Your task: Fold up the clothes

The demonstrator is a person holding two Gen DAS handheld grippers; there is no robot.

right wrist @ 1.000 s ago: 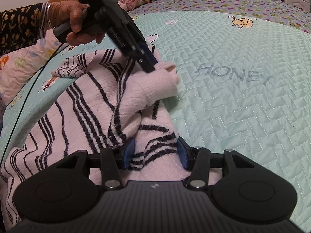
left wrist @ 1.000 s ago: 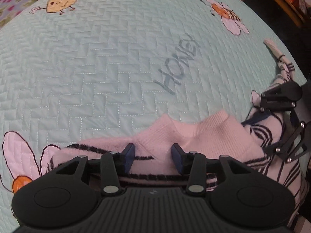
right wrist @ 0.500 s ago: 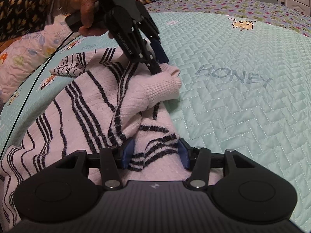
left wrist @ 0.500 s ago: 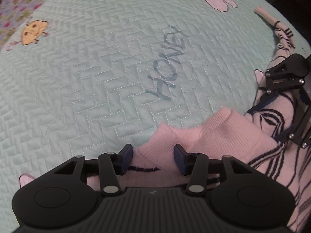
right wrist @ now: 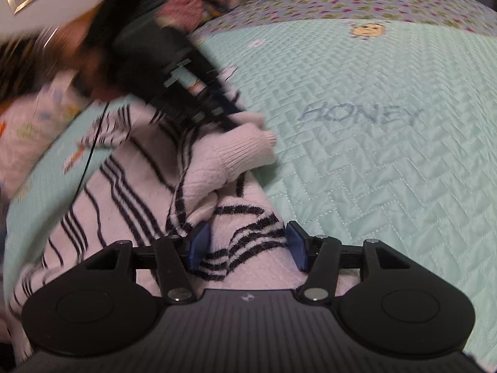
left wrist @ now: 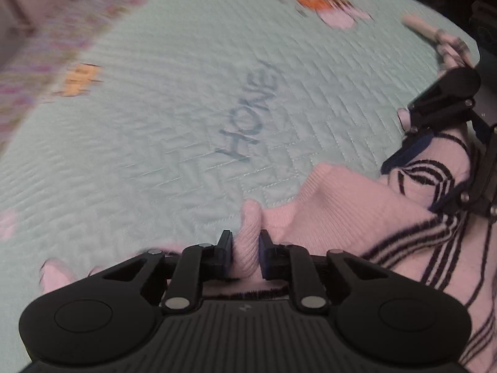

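A pink sweater with black stripes (right wrist: 130,192) lies bunched on a mint quilted bedspread (right wrist: 372,161). My left gripper (left wrist: 245,253) is shut on the sweater's ribbed pink collar (left wrist: 248,242); it also shows in the right wrist view (right wrist: 230,118), blurred, above the collar (right wrist: 245,149). My right gripper (right wrist: 247,245) is open with a striped fold of the sweater between its blue pads (right wrist: 198,242). It shows at the right edge of the left wrist view (left wrist: 428,168), over the striped part of the sweater (left wrist: 428,180).
The bedspread (left wrist: 155,118) carries the word HONEY (left wrist: 248,115) and bee pictures (left wrist: 326,9). A flowered quilt (right wrist: 357,3) covers the far end. A sleeve end (left wrist: 435,34) lies near the bed's edge. A pillow (right wrist: 28,133) lies at the left.
My left gripper has closed on the sweater's collar and pulled it up into a pinched ridge. It is moving fast; both views blur. My right gripper stays open over the same fold.
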